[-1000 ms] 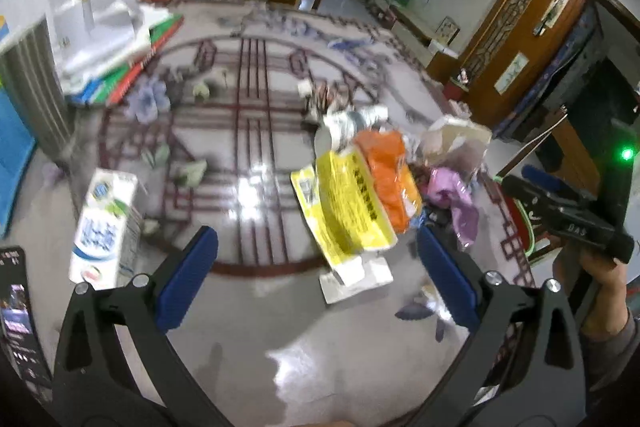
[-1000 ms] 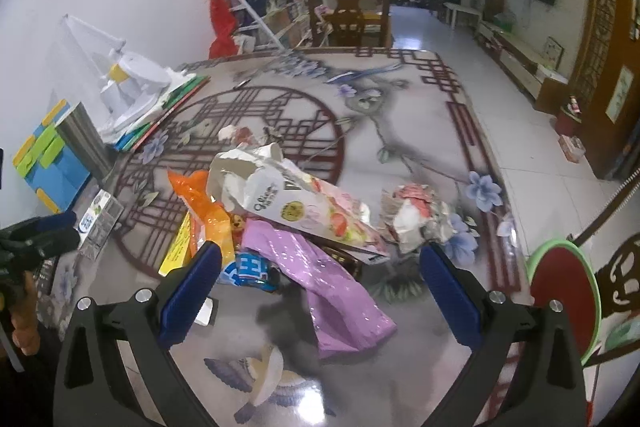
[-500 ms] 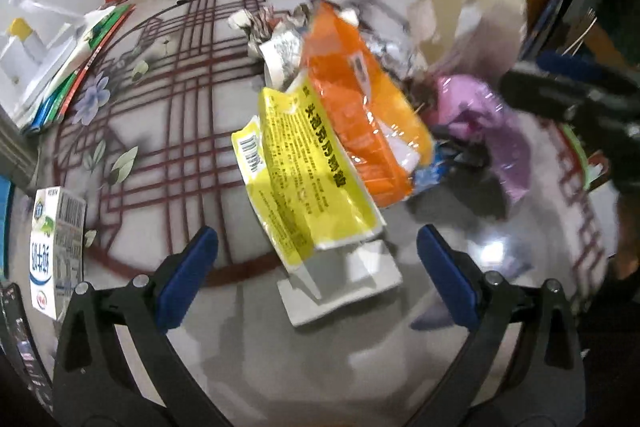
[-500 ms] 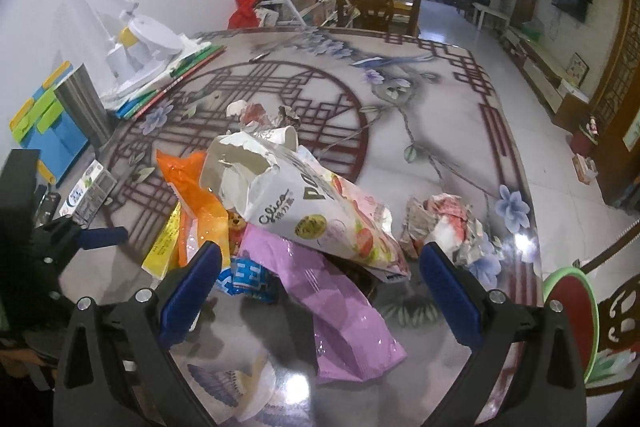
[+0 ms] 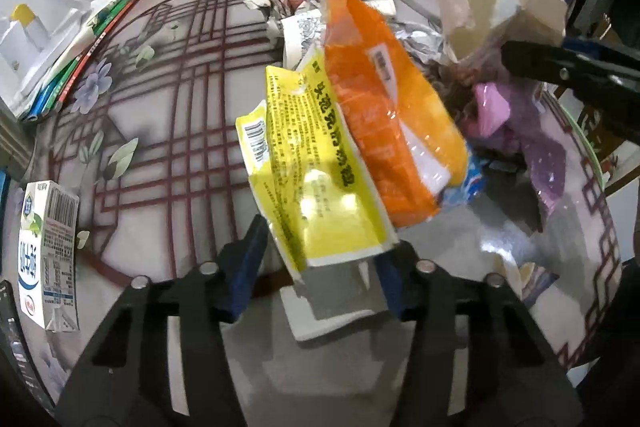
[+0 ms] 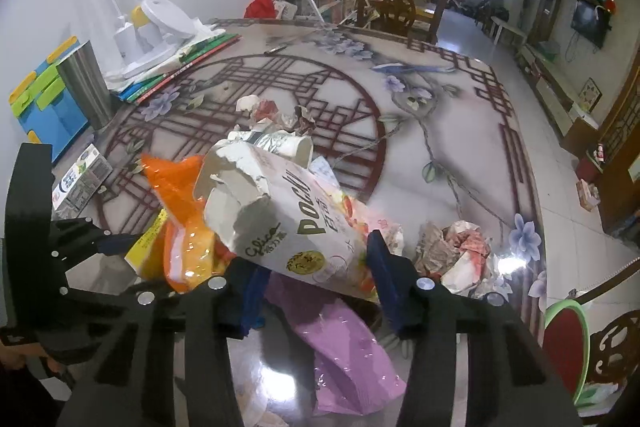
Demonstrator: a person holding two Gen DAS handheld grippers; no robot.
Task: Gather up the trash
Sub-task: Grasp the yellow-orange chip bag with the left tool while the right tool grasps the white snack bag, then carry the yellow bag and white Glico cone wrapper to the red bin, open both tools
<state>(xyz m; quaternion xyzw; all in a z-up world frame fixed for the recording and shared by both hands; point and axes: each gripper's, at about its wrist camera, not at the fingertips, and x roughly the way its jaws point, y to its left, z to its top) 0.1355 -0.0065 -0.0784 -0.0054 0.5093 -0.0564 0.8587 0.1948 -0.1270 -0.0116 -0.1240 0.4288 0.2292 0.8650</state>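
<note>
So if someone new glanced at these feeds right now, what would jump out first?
Probably the bright trash heap mid-table: a yellow wrapper reaching between the left gripper's fingers, an orange bag overlapping it, and a purple bag below the right gripper. Next, the torn white Pocky box on top, between the right fingers. A milk carton lies apart at the table's left edge.

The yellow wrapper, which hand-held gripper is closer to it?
Left: its fingers straddle the yellow wrapper's near edge. The right straddles the white snack bag instead.
</note>
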